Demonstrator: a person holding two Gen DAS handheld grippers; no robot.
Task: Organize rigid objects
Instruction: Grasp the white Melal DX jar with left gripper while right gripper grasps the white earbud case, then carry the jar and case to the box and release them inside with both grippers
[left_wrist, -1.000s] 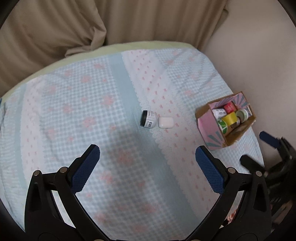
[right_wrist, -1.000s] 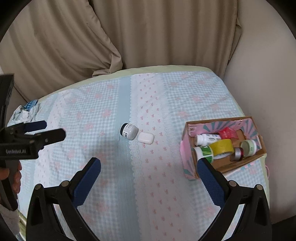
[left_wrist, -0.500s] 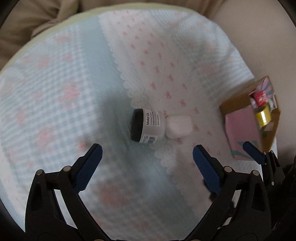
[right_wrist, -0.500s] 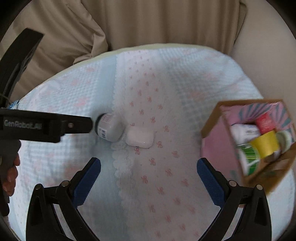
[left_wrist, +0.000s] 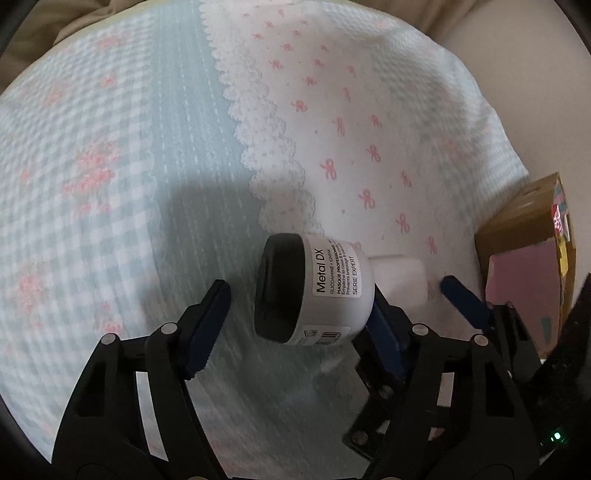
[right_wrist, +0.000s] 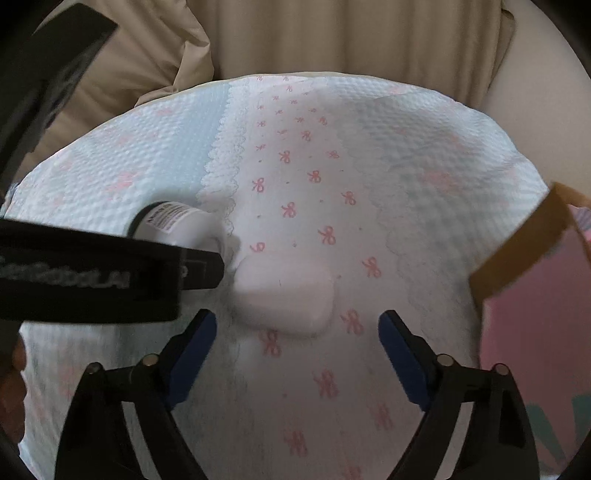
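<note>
A white jar (left_wrist: 332, 291) with a black lid lies on its side on the cloth, lid to the left. My left gripper (left_wrist: 297, 295) straddles it with its jaws closing. The left pad (left_wrist: 208, 325) still stands clear of the lid, and the right pad sits at the jar's base. Just right of the jar lies a small white case (right_wrist: 284, 299). My right gripper (right_wrist: 295, 325) is low over the case, its jaws closing with the case's near edge between the tips, untouched. In the right wrist view the jar (right_wrist: 177, 221) shows behind the left gripper's black body (right_wrist: 92, 273).
A cardboard box with a pink side (left_wrist: 524, 288) stands at the right edge of the checked, bow-printed cloth (left_wrist: 110, 166); its flap (right_wrist: 524, 251) is close to my right fingers. Beige curtains (right_wrist: 332, 37) hang behind. A hand (right_wrist: 14, 369) shows at far left.
Both grippers have dropped toward the cloth, the left one over the jar and the right one over the white case. Both pairs of jaws have narrowed. The box has slid toward the right edge.
</note>
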